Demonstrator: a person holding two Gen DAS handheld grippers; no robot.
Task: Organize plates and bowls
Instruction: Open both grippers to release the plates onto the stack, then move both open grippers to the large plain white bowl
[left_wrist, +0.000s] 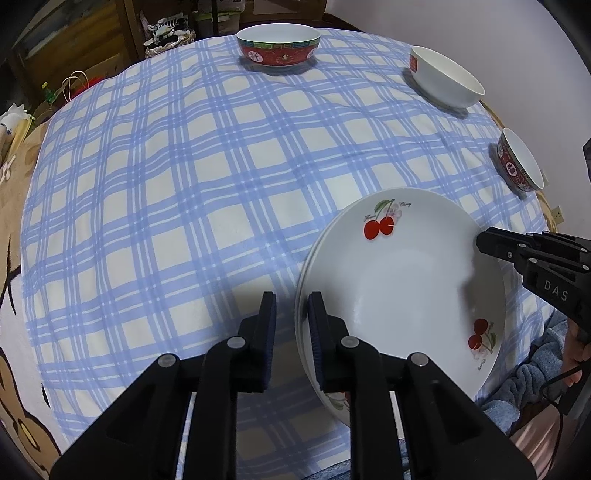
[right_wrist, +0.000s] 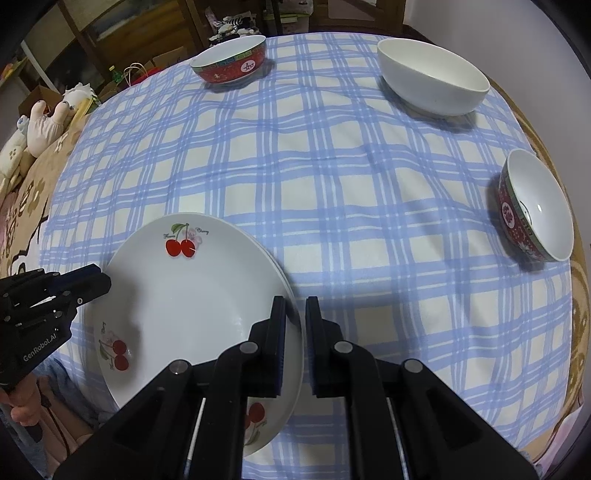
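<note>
A stack of white cherry-print plates (left_wrist: 399, 277) (right_wrist: 184, 295) lies on the blue checked tablecloth near the front edge. My left gripper (left_wrist: 291, 314) (right_wrist: 101, 282) straddles the stack's left rim. Cloth shows between its outer finger and the rim, so it stands open. My right gripper (right_wrist: 295, 317) (left_wrist: 480, 242) is shut on the right rim of the top plate. A wide red bowl (left_wrist: 277, 46) (right_wrist: 231, 61) stands at the far edge. A white bowl (left_wrist: 445, 75) (right_wrist: 432, 79) stands at the far right. A small red bowl (left_wrist: 521, 160) (right_wrist: 535, 206) stands at the right edge.
The checked tablecloth (left_wrist: 166, 184) covers a round table, with a wide bare stretch between the plates and the bowls. Stuffed toys (right_wrist: 44, 122) and bags lie beyond the table's left side. A person's hand (right_wrist: 22, 406) and blue sleeve (left_wrist: 532, 380) are at the near edge.
</note>
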